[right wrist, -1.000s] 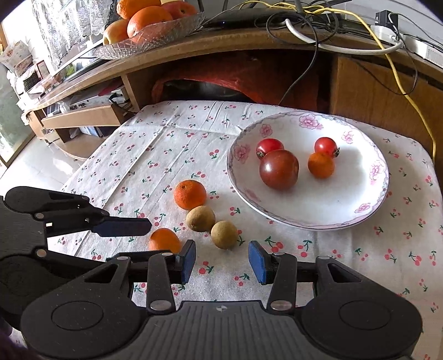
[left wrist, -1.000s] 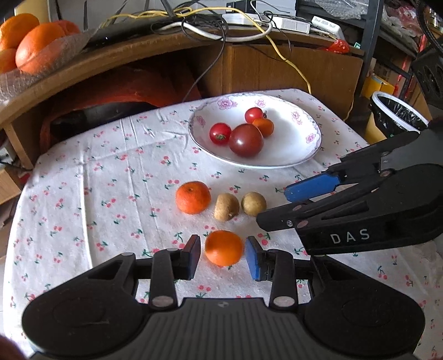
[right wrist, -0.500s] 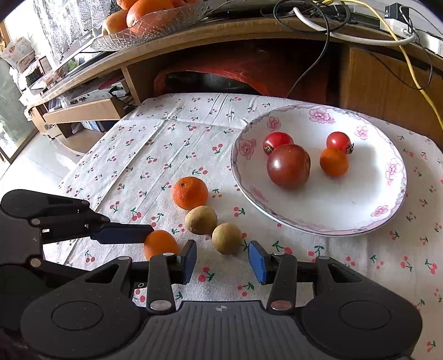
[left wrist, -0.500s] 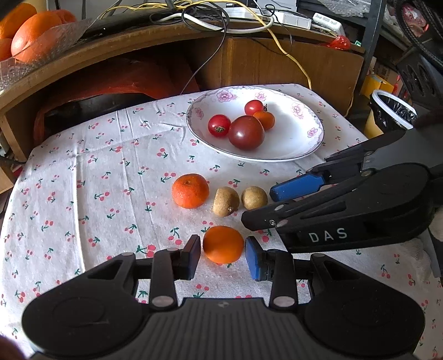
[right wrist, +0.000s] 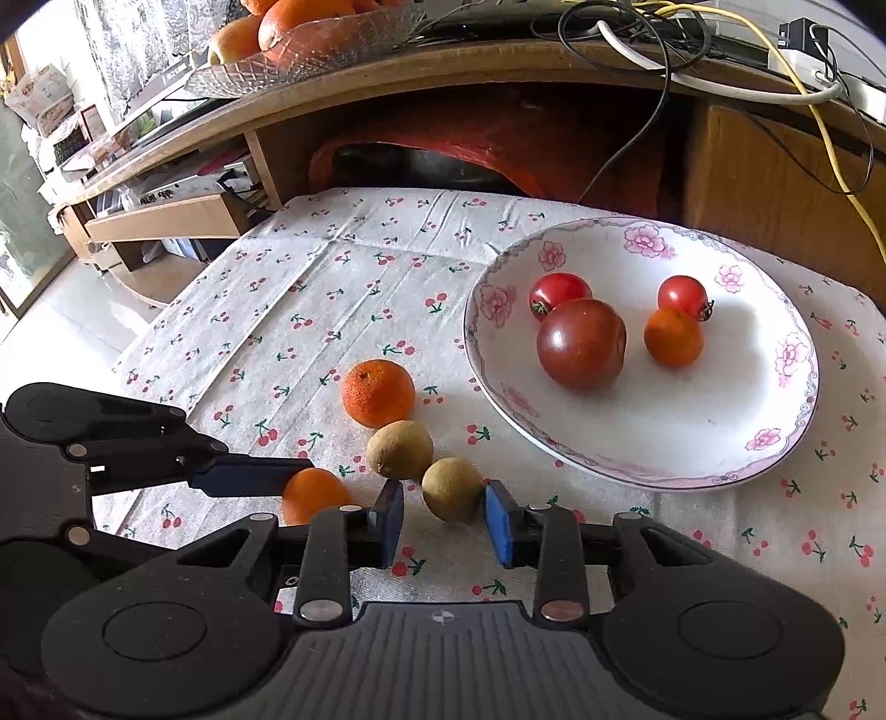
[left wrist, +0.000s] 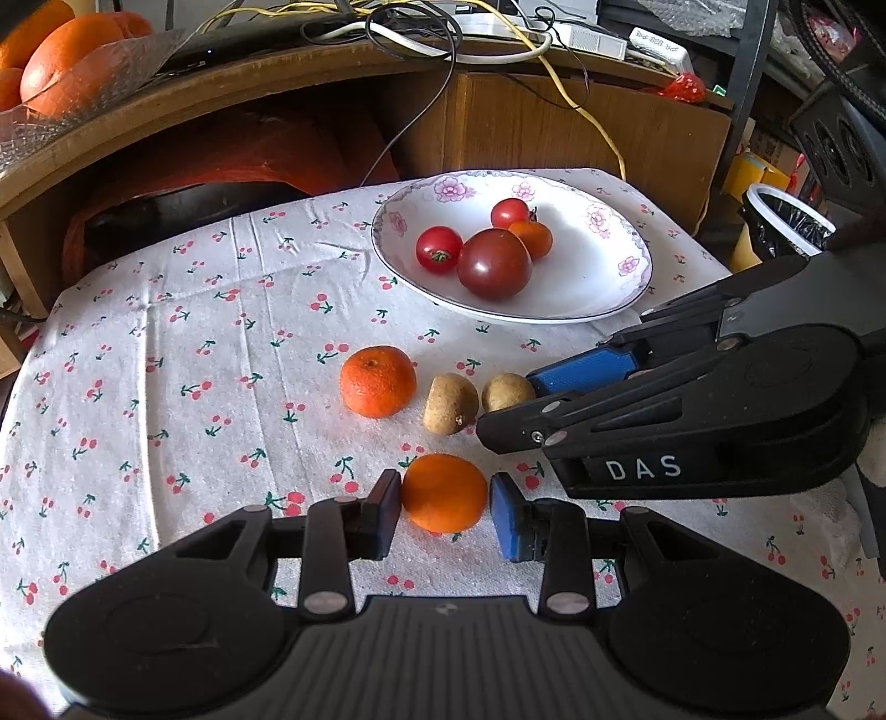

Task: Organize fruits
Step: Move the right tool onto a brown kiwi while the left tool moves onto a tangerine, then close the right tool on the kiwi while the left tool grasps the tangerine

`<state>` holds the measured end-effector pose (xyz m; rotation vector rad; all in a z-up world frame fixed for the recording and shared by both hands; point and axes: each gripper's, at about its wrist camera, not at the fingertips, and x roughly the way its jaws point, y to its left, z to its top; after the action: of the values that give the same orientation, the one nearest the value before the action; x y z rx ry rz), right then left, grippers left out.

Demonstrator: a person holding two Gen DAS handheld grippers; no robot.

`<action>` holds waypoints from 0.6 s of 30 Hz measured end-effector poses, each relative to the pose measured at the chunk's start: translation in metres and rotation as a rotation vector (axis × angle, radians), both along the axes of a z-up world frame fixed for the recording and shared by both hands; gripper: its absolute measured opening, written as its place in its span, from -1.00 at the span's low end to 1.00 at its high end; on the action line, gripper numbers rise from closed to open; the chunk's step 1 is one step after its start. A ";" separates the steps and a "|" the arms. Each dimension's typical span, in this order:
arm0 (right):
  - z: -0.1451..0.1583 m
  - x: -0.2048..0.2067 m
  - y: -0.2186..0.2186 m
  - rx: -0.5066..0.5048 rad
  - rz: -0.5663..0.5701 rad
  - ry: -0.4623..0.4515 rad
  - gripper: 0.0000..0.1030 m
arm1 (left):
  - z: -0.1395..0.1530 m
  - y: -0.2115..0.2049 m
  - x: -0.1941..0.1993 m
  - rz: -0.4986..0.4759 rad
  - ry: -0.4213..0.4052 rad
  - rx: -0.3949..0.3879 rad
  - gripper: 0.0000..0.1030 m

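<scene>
1. A cherry-print tablecloth [left wrist: 166, 332] covers a low table in front of a wooden shelf unit [left wrist: 554, 127] strewn with cables; a glass dish of oranges [right wrist: 310, 33] sits on top, cut off by the frame edge.
2. A floral plate [left wrist: 598, 288] holds two red tomatoes, one dark tomato [left wrist: 494, 265] and a small orange fruit partly hidden behind it.
3. On the cloth near the plate lie a mandarin [left wrist: 378, 381] and two brown kiwis [left wrist: 451, 396], close together.
4. The left gripper [left wrist: 444, 501] straddles a smooth orange [left wrist: 444, 493]; its pads sit just beside the fruit, and whether they touch it cannot be told.
5. The right gripper [right wrist: 443, 515] is parted around the nearer kiwi [right wrist: 451, 488], with gaps visible on both sides.
6. In the right wrist view, the left gripper's finger hides part of the orange.
</scene>
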<state>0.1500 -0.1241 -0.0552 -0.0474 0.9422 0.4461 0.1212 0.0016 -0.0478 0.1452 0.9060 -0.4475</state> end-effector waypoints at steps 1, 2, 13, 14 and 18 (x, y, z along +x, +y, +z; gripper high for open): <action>0.000 0.000 0.000 -0.001 -0.002 0.001 -0.49 | 0.000 0.000 0.000 0.001 0.001 0.000 -0.17; 0.000 0.000 -0.001 -0.001 -0.004 0.000 -0.52 | 0.000 0.001 0.000 0.003 0.001 0.001 -0.17; -0.001 0.003 0.000 -0.008 -0.013 0.004 -0.57 | -0.001 -0.002 0.001 0.000 -0.004 0.019 -0.18; -0.001 0.003 0.000 -0.005 -0.013 0.004 -0.55 | -0.001 -0.003 0.001 -0.002 -0.004 0.020 -0.18; -0.001 0.004 0.002 -0.014 0.002 -0.004 -0.54 | -0.001 -0.003 0.000 -0.002 -0.007 0.026 -0.18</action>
<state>0.1540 -0.1221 -0.0564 -0.0615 0.9411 0.4412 0.1210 -0.0018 -0.0488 0.1713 0.9052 -0.4367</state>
